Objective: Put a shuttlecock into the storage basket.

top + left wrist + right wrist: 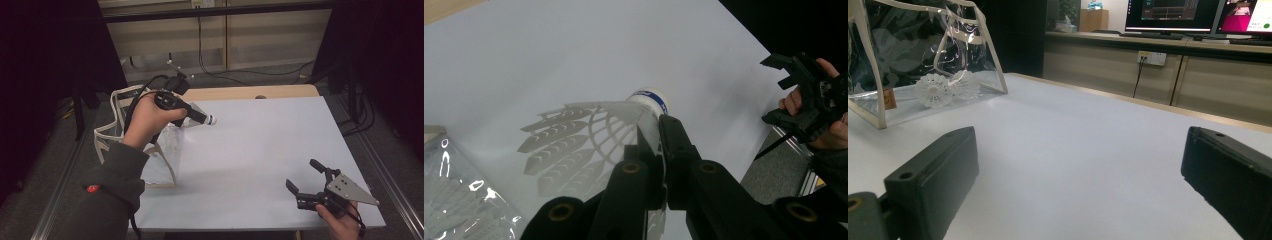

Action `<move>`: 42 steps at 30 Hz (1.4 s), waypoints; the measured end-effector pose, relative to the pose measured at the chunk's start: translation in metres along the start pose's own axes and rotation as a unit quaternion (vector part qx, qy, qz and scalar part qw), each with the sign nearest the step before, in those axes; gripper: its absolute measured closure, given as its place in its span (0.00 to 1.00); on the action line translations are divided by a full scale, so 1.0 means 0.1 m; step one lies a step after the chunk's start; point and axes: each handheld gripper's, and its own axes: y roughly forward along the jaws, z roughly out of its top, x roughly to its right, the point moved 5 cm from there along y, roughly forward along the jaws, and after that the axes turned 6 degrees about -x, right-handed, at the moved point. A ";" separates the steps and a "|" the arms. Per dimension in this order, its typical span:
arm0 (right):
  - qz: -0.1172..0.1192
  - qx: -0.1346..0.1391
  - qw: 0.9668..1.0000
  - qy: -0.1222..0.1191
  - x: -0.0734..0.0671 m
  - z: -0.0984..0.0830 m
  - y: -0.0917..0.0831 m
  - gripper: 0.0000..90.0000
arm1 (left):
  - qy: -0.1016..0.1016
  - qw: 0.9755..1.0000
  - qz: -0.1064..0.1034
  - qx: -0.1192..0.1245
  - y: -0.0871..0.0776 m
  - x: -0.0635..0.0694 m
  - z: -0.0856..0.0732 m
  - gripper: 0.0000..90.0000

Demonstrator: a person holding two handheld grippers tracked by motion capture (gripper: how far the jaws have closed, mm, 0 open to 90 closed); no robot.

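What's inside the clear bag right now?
Through the clear bag's side wall, two white shuttlecocks lie side by side on its floor. Reflections hide the rest of the inside. The left gripper holds another shuttlecock outside it.

High overhead; two low jaw-level views
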 end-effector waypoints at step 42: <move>0.002 0.000 1.000 -0.001 -0.01 0.00 0.00 0.02 | -0.009 1.000 0.009 0.012 -0.42 -0.10 -0.04 0.99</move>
